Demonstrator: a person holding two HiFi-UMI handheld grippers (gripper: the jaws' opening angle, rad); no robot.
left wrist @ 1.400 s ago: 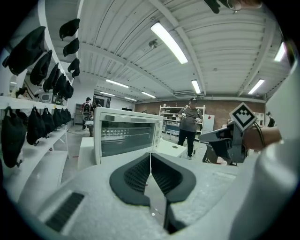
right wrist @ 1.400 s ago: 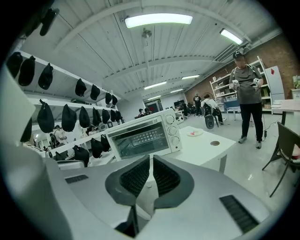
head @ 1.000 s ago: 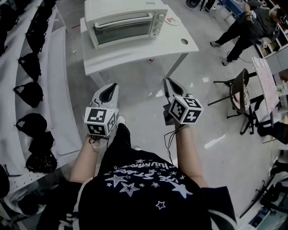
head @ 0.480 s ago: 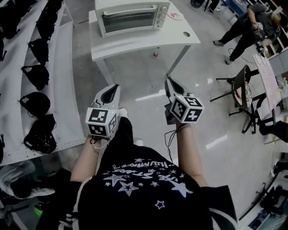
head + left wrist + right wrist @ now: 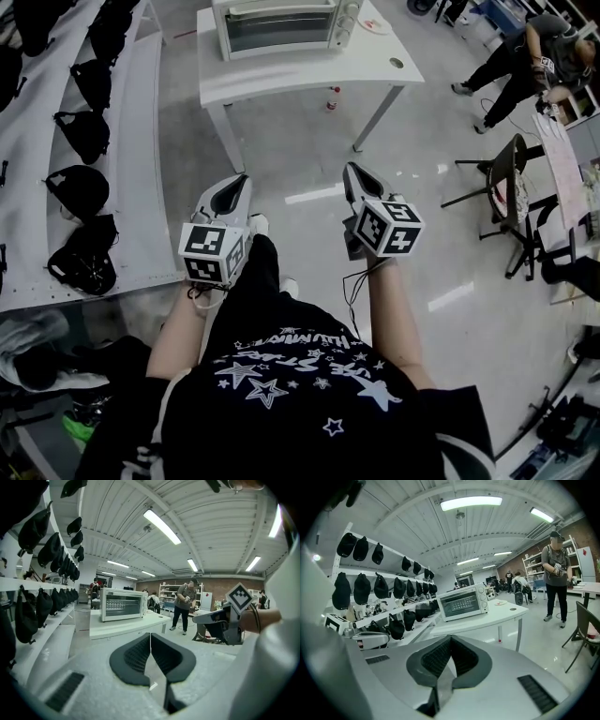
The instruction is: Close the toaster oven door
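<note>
The white toaster oven (image 5: 281, 23) stands with its glass door shut on a white table (image 5: 309, 80) at the top of the head view. It also shows far ahead in the left gripper view, toaster oven (image 5: 123, 604), and in the right gripper view, toaster oven (image 5: 463, 602). My left gripper (image 5: 239, 183) and right gripper (image 5: 352, 173) are held side by side over the floor, well short of the table. Both point toward the oven. The left gripper (image 5: 150, 637) and right gripper (image 5: 450, 641) have their pads pressed together with nothing between them.
Shelves (image 5: 131, 141) with black caps (image 5: 80, 192) run along the left. A chair (image 5: 502, 183) stands at the right, and a person (image 5: 534, 52) bends over at the far right. A plate (image 5: 380, 25) lies on the table beside the oven. A small bottle (image 5: 333, 98) stands under the table.
In the head view the table and oven have slid toward the top edge, farther from me. Both grippers keep their pose side by side and stay shut.
</note>
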